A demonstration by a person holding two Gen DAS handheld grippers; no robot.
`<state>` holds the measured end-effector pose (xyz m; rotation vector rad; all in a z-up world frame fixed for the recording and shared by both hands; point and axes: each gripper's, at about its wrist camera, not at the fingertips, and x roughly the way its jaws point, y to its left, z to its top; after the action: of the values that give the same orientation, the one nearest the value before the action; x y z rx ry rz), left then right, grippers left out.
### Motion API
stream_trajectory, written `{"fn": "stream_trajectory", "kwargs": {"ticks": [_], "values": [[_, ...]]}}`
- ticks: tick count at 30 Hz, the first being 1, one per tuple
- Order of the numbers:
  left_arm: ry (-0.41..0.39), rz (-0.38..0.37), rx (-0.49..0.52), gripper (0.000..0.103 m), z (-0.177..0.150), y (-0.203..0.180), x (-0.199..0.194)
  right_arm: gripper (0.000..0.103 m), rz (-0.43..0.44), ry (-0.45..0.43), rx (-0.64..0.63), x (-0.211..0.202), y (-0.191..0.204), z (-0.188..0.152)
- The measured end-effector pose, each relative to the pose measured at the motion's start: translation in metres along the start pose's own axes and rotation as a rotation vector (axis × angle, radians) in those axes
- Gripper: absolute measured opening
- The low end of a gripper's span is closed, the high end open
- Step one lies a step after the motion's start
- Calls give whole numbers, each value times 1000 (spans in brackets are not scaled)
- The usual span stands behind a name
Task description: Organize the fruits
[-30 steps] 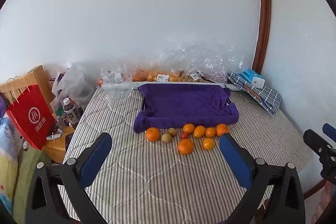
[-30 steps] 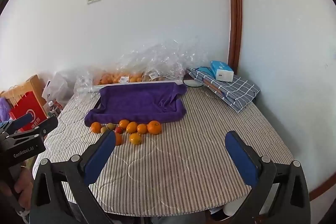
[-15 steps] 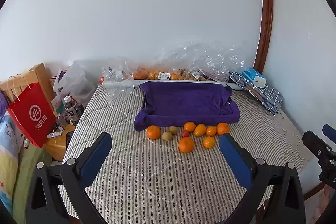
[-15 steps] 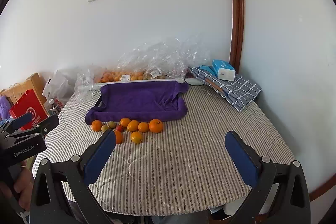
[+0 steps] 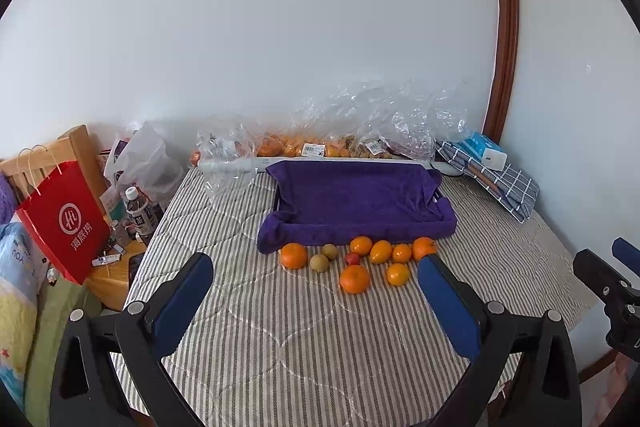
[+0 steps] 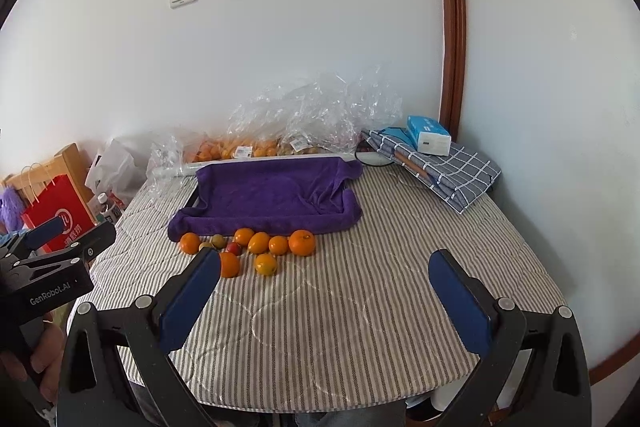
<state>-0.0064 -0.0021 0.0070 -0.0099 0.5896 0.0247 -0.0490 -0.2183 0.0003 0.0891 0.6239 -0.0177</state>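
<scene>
Several loose fruits lie on the striped table: oranges, small green-brown fruits and one small red fruit. Just behind them sits a tray draped in a purple towel, with nothing on it. My left gripper is open and empty, held above the table short of the fruits. My right gripper is open and empty, to the right of the fruits. The left gripper also shows in the right wrist view.
Clear plastic bags of fruit line the wall behind the tray. A folded checked cloth with a blue tissue box lies at the back right. A red paper bag, bottles and a wooden chair stand left of the table.
Both cameras have tilted slightly, so the table and fruits sit a little lower in view. Both grippers stay open and no fruit has moved.
</scene>
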Motion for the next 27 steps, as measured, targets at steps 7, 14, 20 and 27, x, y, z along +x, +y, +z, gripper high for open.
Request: {"fn": "stream_trajectory", "kwargs": {"ticks": [7, 14, 20, 27], "values": [[-7, -1, -1, 103, 3, 1, -3, 102, 8, -3, 0, -1, 1, 2], [-5, -4, -5, 103, 5, 2, -2, 102, 8, -10, -2, -2, 2, 3], [0, -6, -6, 103, 4, 3, 0, 102, 8, -6, 0, -1, 2, 1], [-6, -2, -5, 103, 2, 2, -3, 102, 14, -1, 7, 0, 0, -1]]}}
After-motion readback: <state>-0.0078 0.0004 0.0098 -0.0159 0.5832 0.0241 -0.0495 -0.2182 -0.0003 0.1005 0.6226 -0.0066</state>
